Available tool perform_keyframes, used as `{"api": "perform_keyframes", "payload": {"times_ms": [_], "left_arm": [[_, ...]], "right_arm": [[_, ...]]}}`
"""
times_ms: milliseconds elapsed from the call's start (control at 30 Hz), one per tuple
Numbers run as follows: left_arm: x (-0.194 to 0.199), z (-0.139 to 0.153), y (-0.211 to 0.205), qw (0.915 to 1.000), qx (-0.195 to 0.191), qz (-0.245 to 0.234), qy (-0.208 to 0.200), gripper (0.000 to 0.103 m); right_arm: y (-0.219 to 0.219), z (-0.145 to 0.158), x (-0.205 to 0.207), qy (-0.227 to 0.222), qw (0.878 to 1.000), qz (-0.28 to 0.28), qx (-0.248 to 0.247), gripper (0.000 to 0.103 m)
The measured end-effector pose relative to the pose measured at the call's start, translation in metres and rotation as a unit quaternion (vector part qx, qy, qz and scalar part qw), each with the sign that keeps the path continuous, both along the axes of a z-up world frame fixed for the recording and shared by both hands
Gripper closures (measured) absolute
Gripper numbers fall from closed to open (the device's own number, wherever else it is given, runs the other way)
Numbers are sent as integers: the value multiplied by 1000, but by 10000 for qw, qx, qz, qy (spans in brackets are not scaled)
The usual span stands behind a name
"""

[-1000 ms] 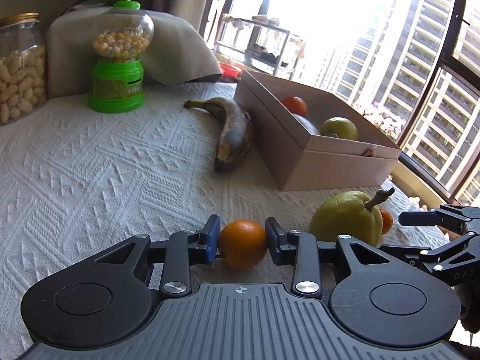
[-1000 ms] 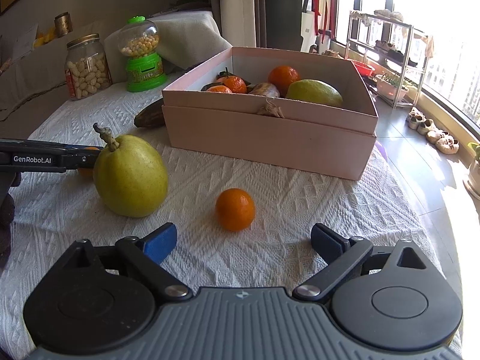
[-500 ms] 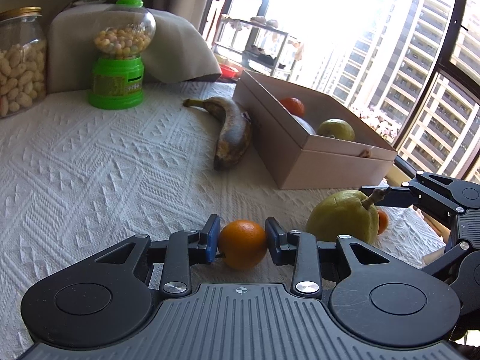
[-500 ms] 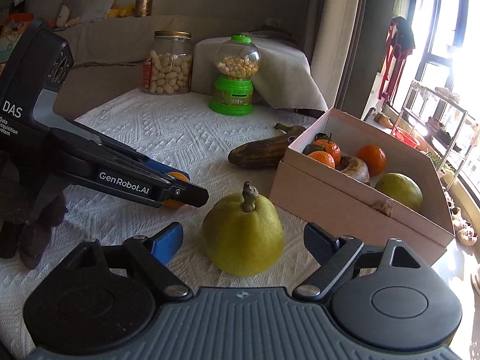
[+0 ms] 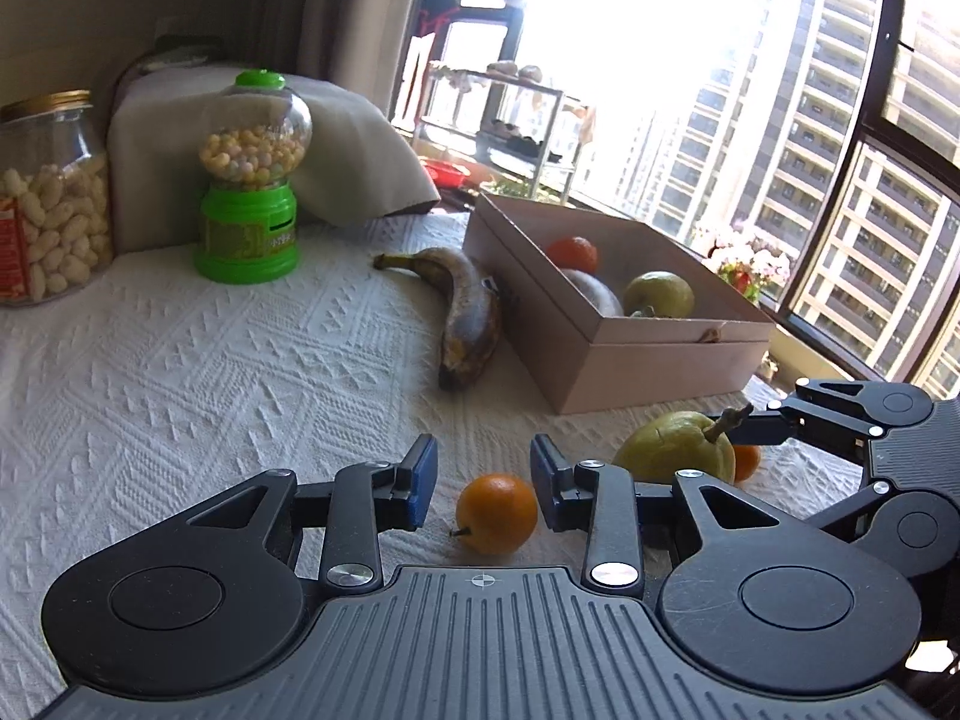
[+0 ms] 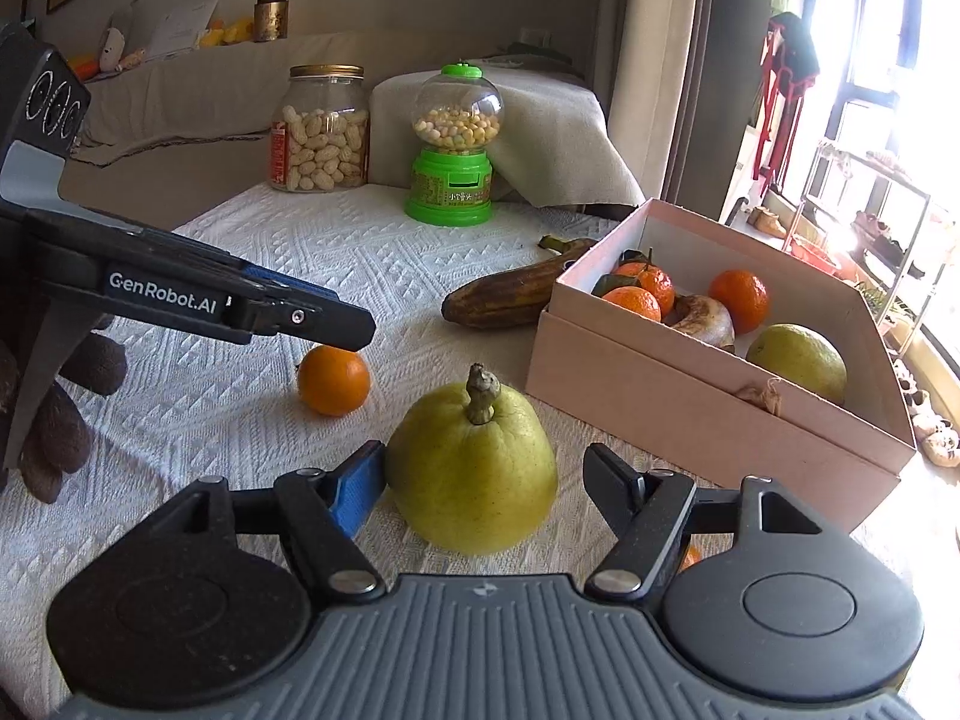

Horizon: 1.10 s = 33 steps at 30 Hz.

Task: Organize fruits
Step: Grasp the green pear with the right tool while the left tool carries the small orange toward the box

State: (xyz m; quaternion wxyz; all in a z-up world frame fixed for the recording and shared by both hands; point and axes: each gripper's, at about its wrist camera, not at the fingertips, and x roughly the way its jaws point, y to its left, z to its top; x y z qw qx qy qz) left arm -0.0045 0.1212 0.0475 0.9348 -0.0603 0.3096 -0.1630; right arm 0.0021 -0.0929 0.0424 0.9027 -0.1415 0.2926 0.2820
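Observation:
My left gripper (image 5: 483,483) is open. A small orange (image 5: 497,514) lies on the white cloth between and just below its fingers, untouched; it also shows in the right wrist view (image 6: 333,379). My right gripper (image 6: 485,487) is open around a big yellow-green pear-shaped fruit (image 6: 474,468), its blue left pad touching the skin. That fruit shows in the left wrist view (image 5: 675,450) with another orange (image 5: 747,462) behind it. The pink box (image 6: 684,396) holds several oranges, a green fruit and a brown banana. A brown banana (image 5: 465,315) lies beside the box.
A green candy dispenser (image 6: 451,147) and a peanut jar (image 6: 319,129) stand at the back of the table. A cloth-covered block (image 6: 558,132) sits behind them. The left gripper's body (image 6: 180,294) reaches in over the cloth. Windows lie to the right.
My left gripper opened and let go of the small orange, which now rests on the cloth. My right gripper swung from the other orange and closed in around the big green fruit.

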Motion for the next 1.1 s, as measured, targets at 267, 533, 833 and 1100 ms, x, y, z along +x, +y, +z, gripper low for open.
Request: {"api": "perform_keyframes", "payload": {"times_ms": [267, 533, 833, 1100], "left_arm": [[1, -8, -7, 9995, 96, -147, 266, 60], [9, -14, -19, 9981, 198, -284, 506, 62], [12, -11, -20, 9978, 96, -199, 627, 66], [54, 60, -55, 9975, -360, -576, -175, 66]], "right_arm": [[3, -1, 1, 4, 10000, 41, 38, 31], [3, -2, 4, 61, 9998, 63, 160, 31], [-17, 7, 4, 305, 9979, 9, 565, 42], [-78, 59, 4, -285, 9874, -623, 1426, 42]]}}
